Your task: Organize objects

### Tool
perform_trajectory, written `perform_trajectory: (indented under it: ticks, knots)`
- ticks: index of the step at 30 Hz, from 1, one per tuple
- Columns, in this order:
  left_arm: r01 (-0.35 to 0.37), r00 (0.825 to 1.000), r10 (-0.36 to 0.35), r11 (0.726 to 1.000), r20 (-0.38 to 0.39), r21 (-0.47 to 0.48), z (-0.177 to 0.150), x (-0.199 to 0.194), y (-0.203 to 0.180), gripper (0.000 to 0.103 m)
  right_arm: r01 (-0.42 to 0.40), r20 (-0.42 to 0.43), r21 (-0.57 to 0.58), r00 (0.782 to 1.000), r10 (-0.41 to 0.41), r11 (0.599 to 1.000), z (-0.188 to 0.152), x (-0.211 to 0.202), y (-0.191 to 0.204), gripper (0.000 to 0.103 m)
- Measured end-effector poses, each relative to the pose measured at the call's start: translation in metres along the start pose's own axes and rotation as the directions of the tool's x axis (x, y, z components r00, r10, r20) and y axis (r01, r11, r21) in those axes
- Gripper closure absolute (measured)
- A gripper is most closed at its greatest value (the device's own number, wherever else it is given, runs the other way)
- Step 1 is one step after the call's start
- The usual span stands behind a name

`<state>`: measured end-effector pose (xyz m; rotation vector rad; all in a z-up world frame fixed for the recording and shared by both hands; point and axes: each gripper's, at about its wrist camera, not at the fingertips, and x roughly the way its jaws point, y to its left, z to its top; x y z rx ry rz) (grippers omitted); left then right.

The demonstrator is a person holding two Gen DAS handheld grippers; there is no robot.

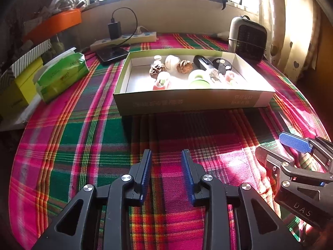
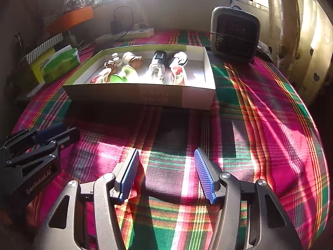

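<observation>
Both empty grippers, left gripper (image 1: pixel 166 154); right gripper (image 2: pixel 166 153), apart before box (image 1: pixel 187 102)

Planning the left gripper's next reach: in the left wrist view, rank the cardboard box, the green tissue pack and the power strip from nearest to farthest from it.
1. Cardboard box: straight ahead on the plaid cloth.
2. Green tissue pack: ahead to the left, slightly beyond the box's front wall.
3. Power strip: behind the box, under the window.

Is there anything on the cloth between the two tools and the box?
Nothing visible. Only bare plaid cloth lies between the left tool, the right tool and the box. Both tools are open and empty.
</observation>
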<state>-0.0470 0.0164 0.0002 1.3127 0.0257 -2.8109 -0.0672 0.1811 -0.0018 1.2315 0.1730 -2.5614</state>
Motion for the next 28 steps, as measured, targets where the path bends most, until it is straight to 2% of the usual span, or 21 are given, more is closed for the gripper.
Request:
perform_trajectory:
  ticks: [28]
  knots:
    - [0.002, 1.0, -0.002, 1.0, 0.0, -0.002, 0.0001, -0.0007, -0.0004, 0.075, 0.009, -0.004, -0.018, 1.0, -0.01, 1.0, -0.0005, 0.0021, 0.0047, 0.039]
